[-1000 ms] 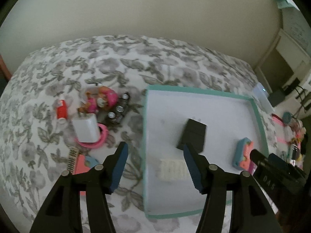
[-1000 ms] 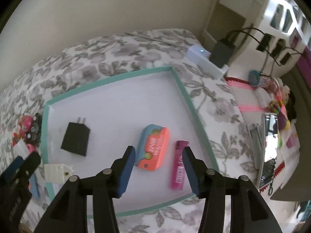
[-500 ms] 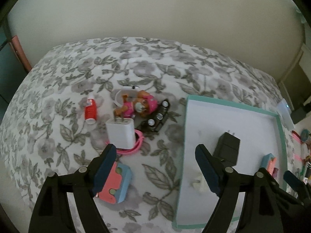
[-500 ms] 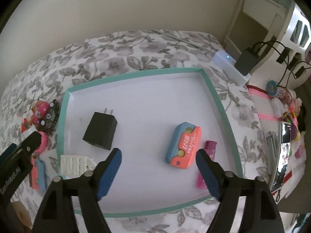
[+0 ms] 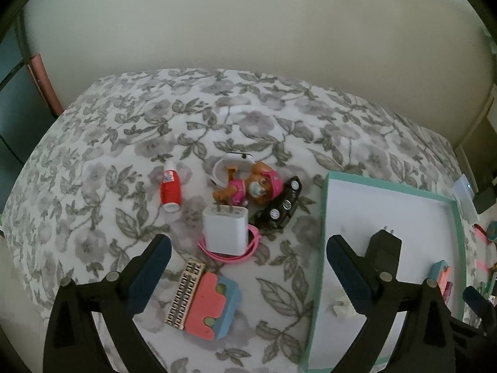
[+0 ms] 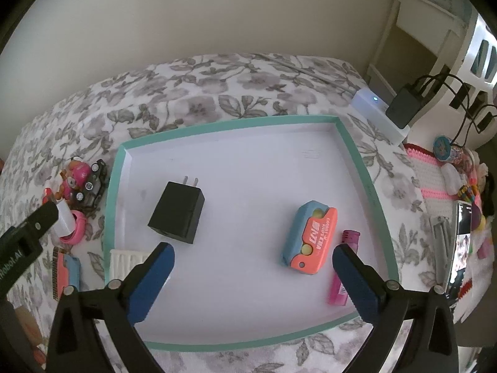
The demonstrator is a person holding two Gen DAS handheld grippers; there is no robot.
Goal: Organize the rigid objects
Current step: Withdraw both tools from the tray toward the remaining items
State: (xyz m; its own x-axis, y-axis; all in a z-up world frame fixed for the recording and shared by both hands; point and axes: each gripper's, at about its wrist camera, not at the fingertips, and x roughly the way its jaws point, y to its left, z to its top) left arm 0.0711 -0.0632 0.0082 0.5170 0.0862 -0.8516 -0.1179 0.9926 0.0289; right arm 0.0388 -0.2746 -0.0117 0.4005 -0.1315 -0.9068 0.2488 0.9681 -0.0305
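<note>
We hold both grippers above a floral bedspread (image 5: 130, 143), and both have spread far wider than a second ago. The left gripper (image 5: 248, 264), jaws opening and gripping nothing, has swung away from the teal-rimmed tray (image 6: 115, 186), which filled its view a second ago and now sits at that view's right edge. Left of the tray lie a white charger (image 5: 226, 231) on a pink cable coil (image 5: 251, 250), a pink puppy figure (image 5: 248, 183), a black toy car (image 5: 281, 208), a red bottle (image 5: 170, 189) farther left, and a coral-and-blue toy (image 5: 211, 304) beside a patterned strip (image 5: 184, 295).

The right gripper (image 6: 253, 275), jaws likewise opening on empty air, hangs over the tray. Inside the tray rest a black plug adapter (image 6: 177, 208) toward its left wall, a white ribbed piece (image 6: 125, 262) in its near-left corner, a second coral-and-blue toy (image 6: 310, 237) toward its right wall, and a pink lighter (image 6: 343, 275) just beyond it.
</note>
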